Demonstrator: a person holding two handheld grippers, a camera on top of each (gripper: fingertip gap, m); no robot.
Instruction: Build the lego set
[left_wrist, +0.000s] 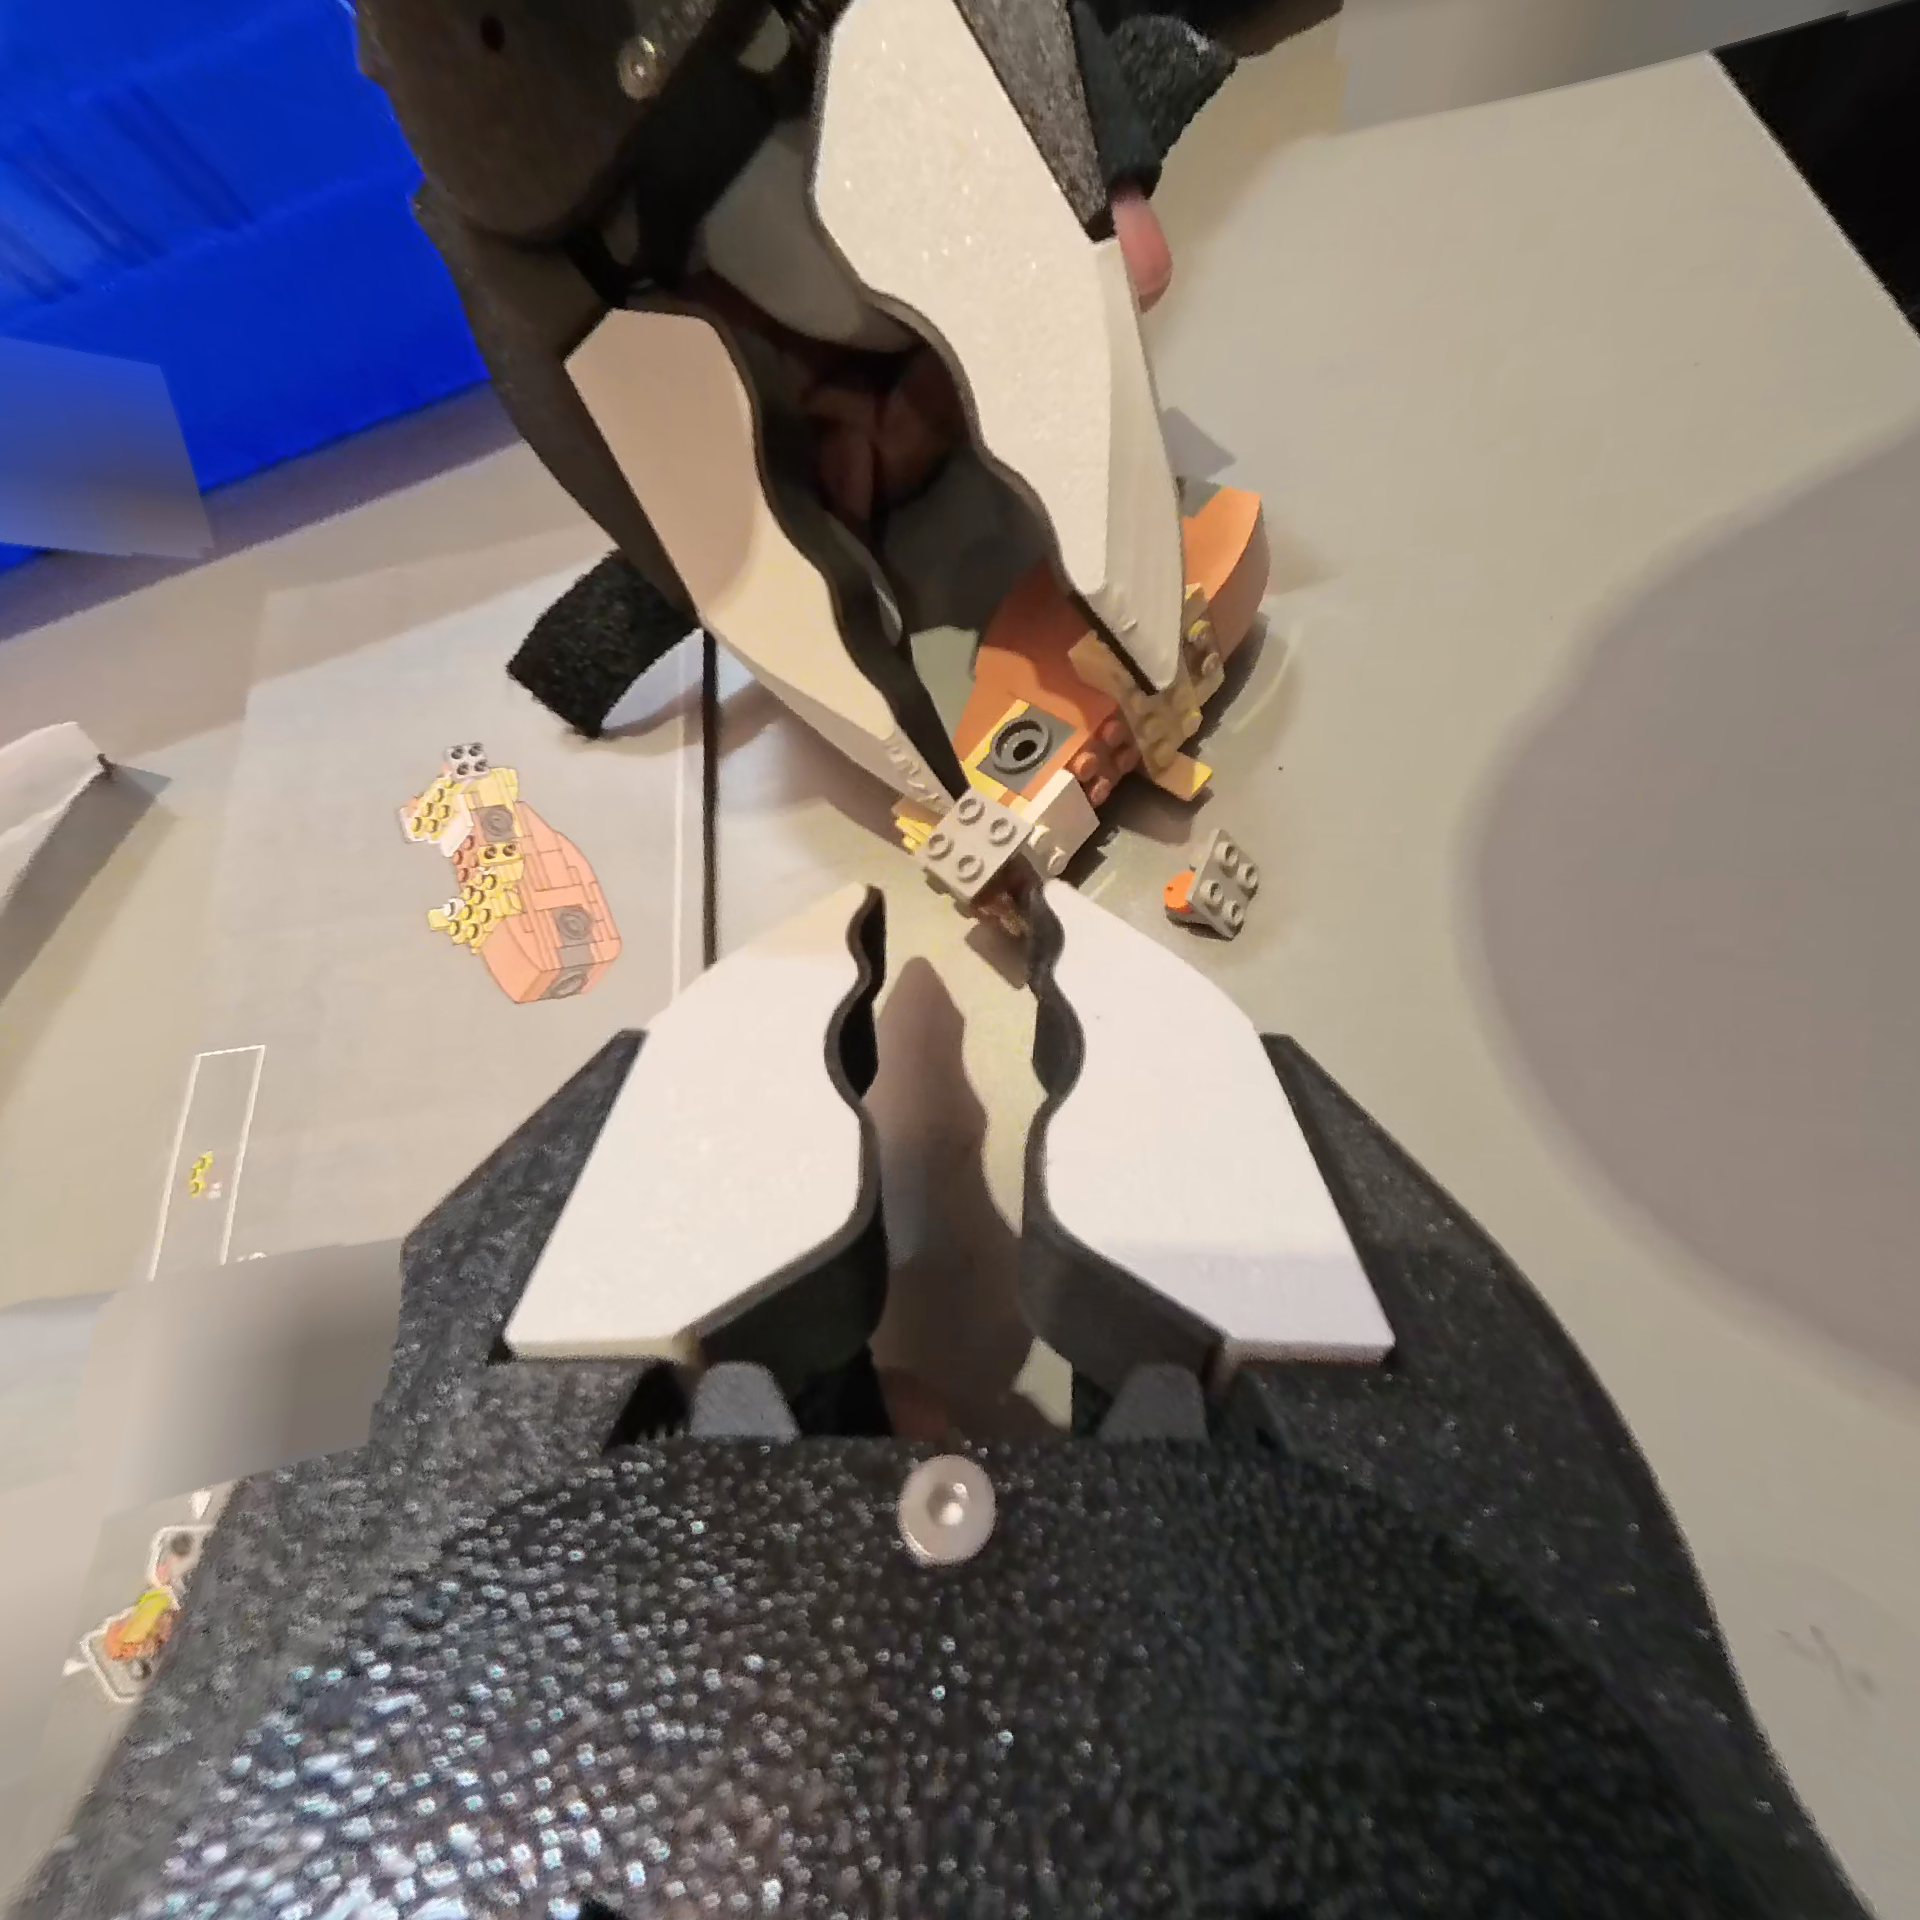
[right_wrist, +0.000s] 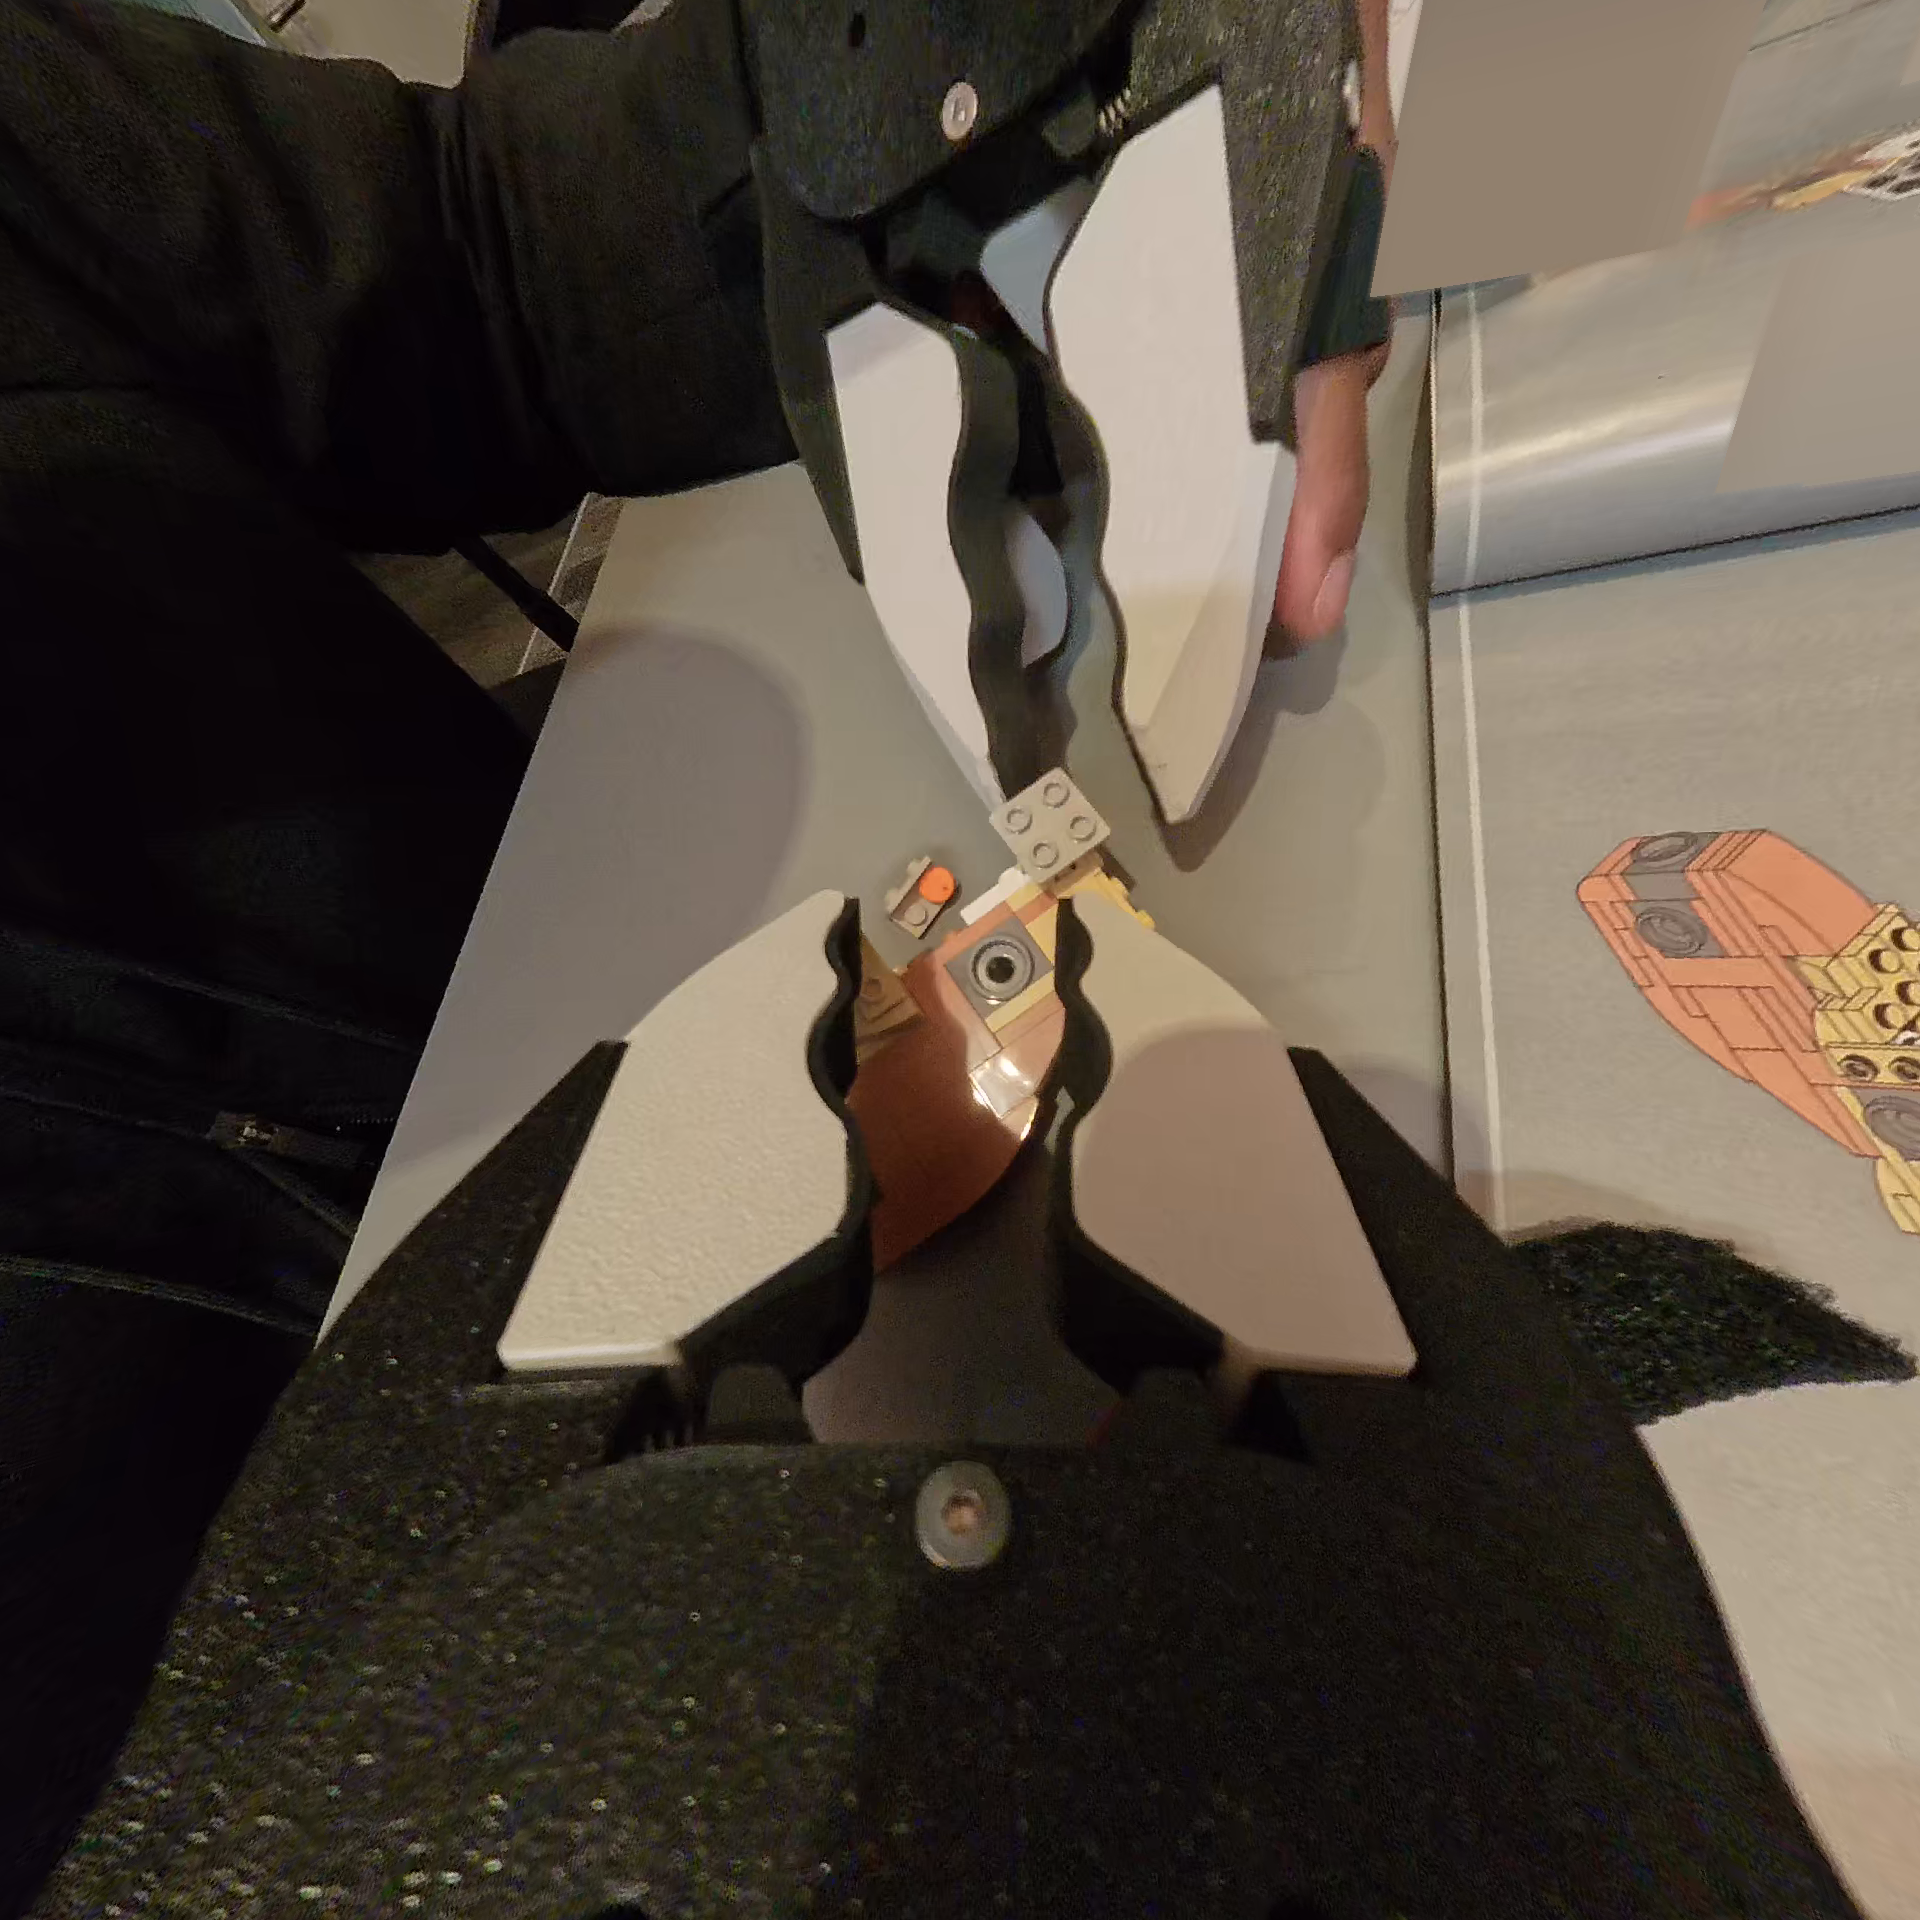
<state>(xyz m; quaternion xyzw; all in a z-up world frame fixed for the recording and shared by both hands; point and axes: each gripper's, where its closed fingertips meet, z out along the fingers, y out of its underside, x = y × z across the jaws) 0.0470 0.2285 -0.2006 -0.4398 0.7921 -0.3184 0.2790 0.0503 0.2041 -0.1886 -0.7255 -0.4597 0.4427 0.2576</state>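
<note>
A partly built Lego model, an orange-brown curved body (right_wrist: 935, 1132) with a dark grey round-hole tile and tan plates, sits on the grey table. My right gripper (right_wrist: 956, 914) is shut on its sides. It reaches down from above in the left wrist view (left_wrist: 1049, 738), where the model (left_wrist: 1023, 634) shows between its fingers. A light grey 2x2 plate (left_wrist: 971, 836) sits at the model's front end, studs up. My left gripper (left_wrist: 961, 899) has its jaws narrowed to about the plate's width. The plate (right_wrist: 1049, 826) lies at the left gripper's (right_wrist: 1091, 800) tips.
A small loose grey plate with an orange round stud (left_wrist: 1216, 878) lies beside the model (right_wrist: 920, 894). A grey instruction sheet (left_wrist: 364, 987) with a printed model picture (right_wrist: 1766, 1018) lies alongside. A blue bin (left_wrist: 208, 260) stands behind. The table edge (right_wrist: 499, 883) and a dark sleeve (right_wrist: 312, 312) are near. The grippers are tip to tip, or close to it.
</note>
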